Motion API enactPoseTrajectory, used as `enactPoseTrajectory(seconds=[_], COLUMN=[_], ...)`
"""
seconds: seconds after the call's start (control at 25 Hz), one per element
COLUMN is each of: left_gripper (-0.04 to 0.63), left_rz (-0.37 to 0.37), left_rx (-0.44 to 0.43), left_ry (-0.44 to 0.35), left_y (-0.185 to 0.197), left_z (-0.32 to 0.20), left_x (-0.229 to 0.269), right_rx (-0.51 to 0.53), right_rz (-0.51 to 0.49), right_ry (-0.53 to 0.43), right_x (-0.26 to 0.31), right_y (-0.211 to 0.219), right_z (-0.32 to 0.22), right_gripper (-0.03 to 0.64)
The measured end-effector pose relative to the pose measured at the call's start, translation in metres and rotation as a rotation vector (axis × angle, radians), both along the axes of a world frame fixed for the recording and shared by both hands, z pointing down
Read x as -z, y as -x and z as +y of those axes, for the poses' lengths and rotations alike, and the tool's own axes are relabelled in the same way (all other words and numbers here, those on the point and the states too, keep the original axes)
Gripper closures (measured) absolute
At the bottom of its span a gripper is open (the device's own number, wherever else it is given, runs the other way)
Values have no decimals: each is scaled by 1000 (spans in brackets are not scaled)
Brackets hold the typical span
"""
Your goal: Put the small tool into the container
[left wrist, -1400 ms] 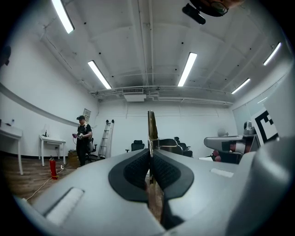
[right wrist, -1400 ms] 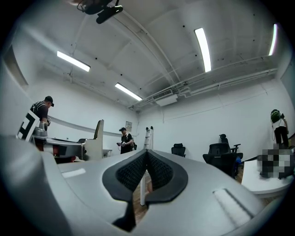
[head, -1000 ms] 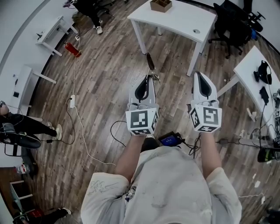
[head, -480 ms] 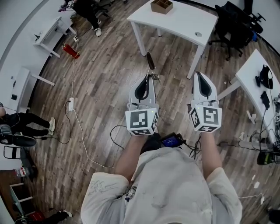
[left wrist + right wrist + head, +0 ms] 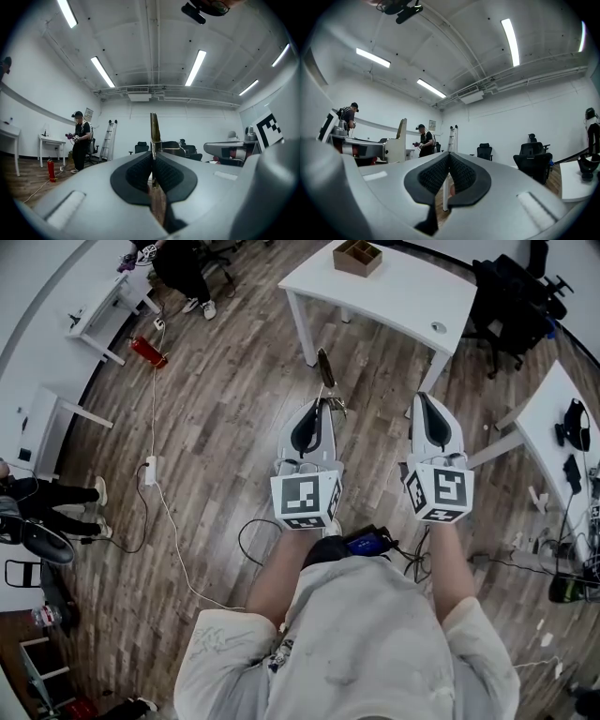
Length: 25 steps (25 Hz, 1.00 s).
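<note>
My left gripper (image 5: pixel 319 401) is shut on the small tool (image 5: pixel 325 368), a thin dark and brass-coloured piece that sticks out past its tips. In the left gripper view the small tool (image 5: pixel 154 129) stands upright out of the closed jaws of the left gripper (image 5: pixel 152 158). The right gripper (image 5: pixel 424 397) is held level beside it, shut with nothing in it, which the right gripper view confirms for the right gripper (image 5: pixel 449 158). A brown wooden container (image 5: pixel 358 256) sits on the white table (image 5: pixel 403 296) ahead, well beyond both grippers.
Black office chairs (image 5: pixel 514 298) stand right of the table. Another white desk (image 5: pixel 561 418) with headphones lies at the right. Cables and a red fire extinguisher (image 5: pixel 148 350) lie on the wood floor at left. A person (image 5: pixel 79 145) stands near a ladder (image 5: pixel 108 139).
The table and the container have slid slightly down and right in the head view. Both grippers keep the same pose, the left still shut on the tool.
</note>
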State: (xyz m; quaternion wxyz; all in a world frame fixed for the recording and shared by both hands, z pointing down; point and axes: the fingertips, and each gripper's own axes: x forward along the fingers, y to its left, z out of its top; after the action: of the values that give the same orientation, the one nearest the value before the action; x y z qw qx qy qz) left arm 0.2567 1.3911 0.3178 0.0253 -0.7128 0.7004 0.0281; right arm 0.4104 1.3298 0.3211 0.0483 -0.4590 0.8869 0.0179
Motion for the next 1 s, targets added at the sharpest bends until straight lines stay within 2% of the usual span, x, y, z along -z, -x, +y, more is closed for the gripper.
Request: enactPoseTrajectory(seconds=[0.32, 0.64, 0.8, 1.0], left_gripper=[577, 577, 577, 577], left_rz=[9, 12, 20, 14], left_rx=[-22, -63, -73, -85], left_ry=[3, -6, -3, 5], left_y=[141, 249, 286, 297], left_z=[-80, -130, -150, -189], left_x=[16, 29, 26, 16], right_rx=[-28, -72, -83, -94], right_rz=[2, 4, 12, 7], right_ry=[-5, -16, -15, -11], right_x=[19, 33, 31, 22], right_y=[139, 245, 281, 292], right_z=[-75, -121, -137, -176], right_gripper=[611, 611, 611, 611])
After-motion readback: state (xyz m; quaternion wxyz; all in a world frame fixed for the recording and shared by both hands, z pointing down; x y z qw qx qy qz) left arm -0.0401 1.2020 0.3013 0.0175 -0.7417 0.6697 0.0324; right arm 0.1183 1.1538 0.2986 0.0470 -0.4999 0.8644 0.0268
